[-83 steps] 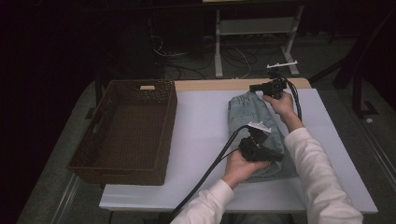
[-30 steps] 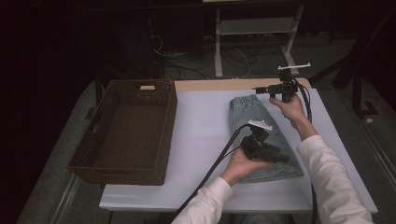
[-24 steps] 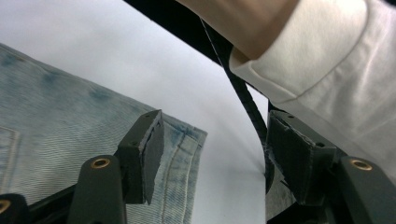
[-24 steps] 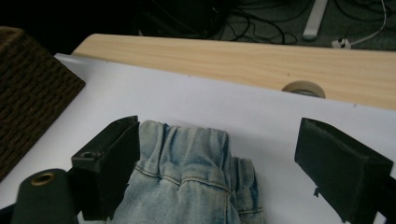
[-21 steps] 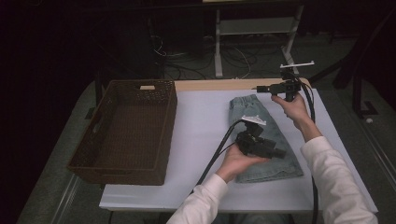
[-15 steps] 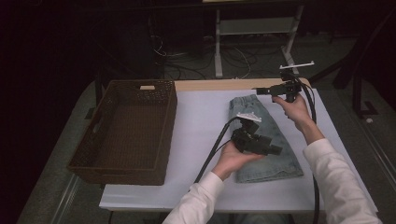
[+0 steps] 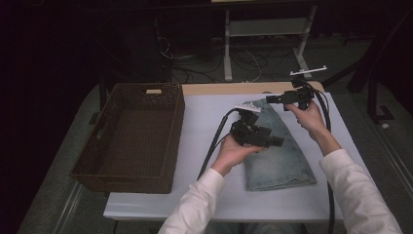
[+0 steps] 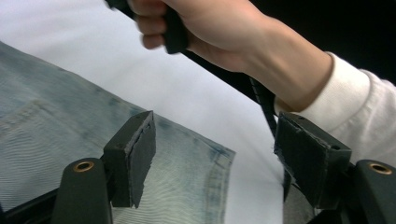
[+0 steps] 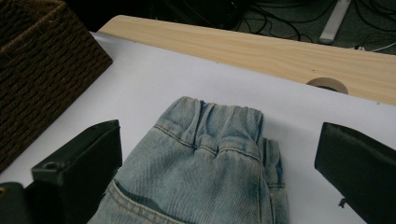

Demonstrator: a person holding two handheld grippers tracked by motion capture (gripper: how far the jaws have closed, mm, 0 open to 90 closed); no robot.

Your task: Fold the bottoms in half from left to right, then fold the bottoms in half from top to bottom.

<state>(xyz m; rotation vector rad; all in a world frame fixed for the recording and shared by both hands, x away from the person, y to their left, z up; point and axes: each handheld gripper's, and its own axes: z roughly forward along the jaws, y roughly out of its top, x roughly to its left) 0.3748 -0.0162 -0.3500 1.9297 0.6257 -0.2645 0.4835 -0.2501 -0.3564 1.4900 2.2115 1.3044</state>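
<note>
Folded light-blue jeans (image 7: 280, 158) lie flat on the white table cover, waistband (image 9: 219, 121) at the far end. My left gripper (image 7: 278, 142) hovers over the middle of the jeans (image 8: 70, 140). Its jaws have just been opening and stand apart (image 8: 217, 128) with nothing between them. My right gripper (image 7: 269, 99) hangs above the waistband and points left. Its jaws (image 9: 224, 135) have been opening too and stand wide, off the cloth. In the left gripper view the person's other hand (image 8: 210, 32) grips the right gripper's handle.
A dark brown wicker basket (image 7: 131, 139) sits at the table's left, its corner near the waistband (image 9: 42, 70). The wooden table edge (image 9: 280, 51) with a round hole (image 9: 327, 85) runs behind. Bare white cover (image 7: 204, 112) lies between basket and jeans.
Both grippers have let go of the jeans and lifted off them. The left one rose and drifted left and away from the near hem. The right one rose slightly at the waistband.
</note>
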